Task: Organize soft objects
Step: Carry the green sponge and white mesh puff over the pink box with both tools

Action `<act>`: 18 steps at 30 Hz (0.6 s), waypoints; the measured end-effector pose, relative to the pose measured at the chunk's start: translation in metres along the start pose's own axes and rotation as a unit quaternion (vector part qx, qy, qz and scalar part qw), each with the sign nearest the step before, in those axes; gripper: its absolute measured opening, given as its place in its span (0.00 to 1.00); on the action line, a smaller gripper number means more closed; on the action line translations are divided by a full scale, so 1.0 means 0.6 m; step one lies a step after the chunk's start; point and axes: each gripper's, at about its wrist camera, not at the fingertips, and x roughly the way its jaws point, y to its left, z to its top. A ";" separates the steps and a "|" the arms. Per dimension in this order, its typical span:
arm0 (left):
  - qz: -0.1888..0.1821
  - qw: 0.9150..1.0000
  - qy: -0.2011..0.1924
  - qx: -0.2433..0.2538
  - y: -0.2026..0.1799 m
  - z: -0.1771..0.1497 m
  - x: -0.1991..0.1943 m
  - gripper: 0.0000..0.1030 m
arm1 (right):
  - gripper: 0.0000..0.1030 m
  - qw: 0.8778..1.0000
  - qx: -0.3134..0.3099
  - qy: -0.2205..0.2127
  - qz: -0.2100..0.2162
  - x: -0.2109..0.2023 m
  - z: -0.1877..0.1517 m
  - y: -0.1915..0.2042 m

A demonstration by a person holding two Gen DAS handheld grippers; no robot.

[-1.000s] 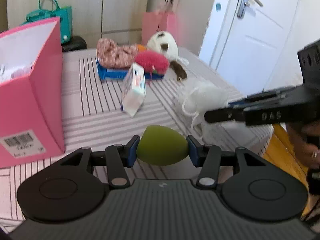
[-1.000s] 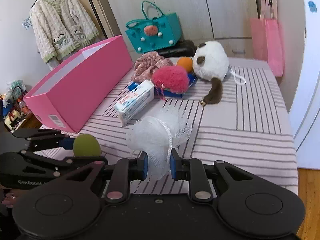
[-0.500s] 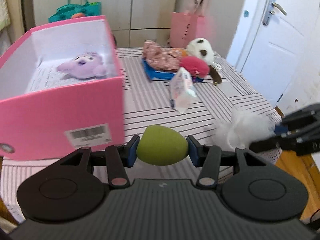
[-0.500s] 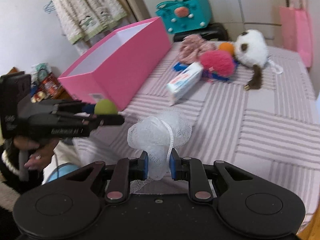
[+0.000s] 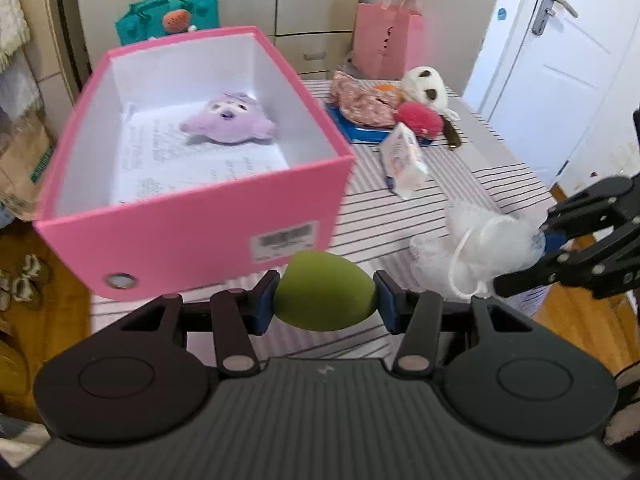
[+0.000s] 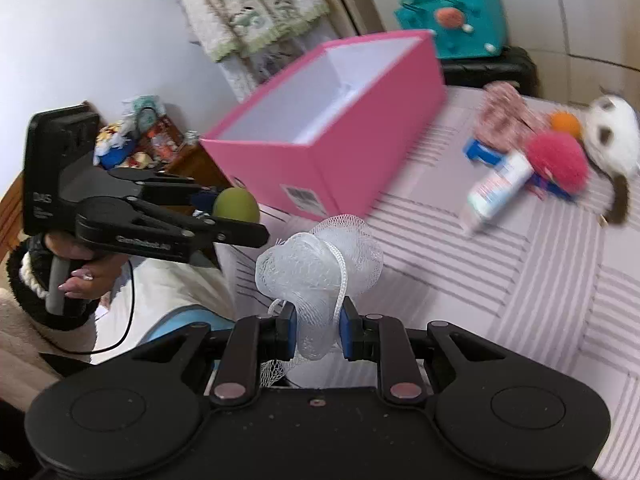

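Note:
My left gripper [image 5: 325, 306] is shut on a green egg-shaped sponge [image 5: 325, 290], held in the air just in front of the near wall of the open pink box [image 5: 192, 236]. A purple plush toy [image 5: 230, 122] lies inside the box. My right gripper [image 6: 318, 330] is shut on a white mesh bath pouf [image 6: 320, 262], held above the striped table to the right of the box [image 6: 340, 152]. The pouf [image 5: 476, 244] and the right gripper also show in the left wrist view; the sponge [image 6: 235, 206] shows in the right wrist view.
At the far end of the striped table [image 5: 460, 184] lie a tissue pack [image 5: 402, 160], a red fluffy ball [image 5: 420, 118], a floral cloth [image 5: 362, 98] on a blue tray, an orange ball [image 6: 565, 124] and a white-and-brown plush [image 5: 426, 88]. A white door [image 5: 560, 64] stands at the right.
Both grippers have risen and drawn back toward the box's near end with their objects still held. The inside of the pink box and the purple plush have come into the left wrist view.

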 end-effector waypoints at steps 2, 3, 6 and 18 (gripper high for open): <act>-0.003 1.000 0.005 -0.003 0.013 0.006 -0.008 0.48 | 0.24 1.000 -0.007 -0.005 0.010 0.001 0.016 0.013; -0.008 1.000 0.006 -0.014 0.023 0.010 -0.013 0.48 | 0.24 1.000 -0.012 -0.008 0.014 0.001 0.025 0.021; -0.025 0.999 0.011 -0.038 0.049 0.025 -0.023 0.48 | 0.24 0.999 -0.033 -0.018 0.016 0.003 0.048 0.045; -0.036 0.996 -0.071 -0.037 0.095 0.097 -0.040 0.49 | 0.24 0.993 -0.089 -0.076 -0.001 0.016 0.142 0.085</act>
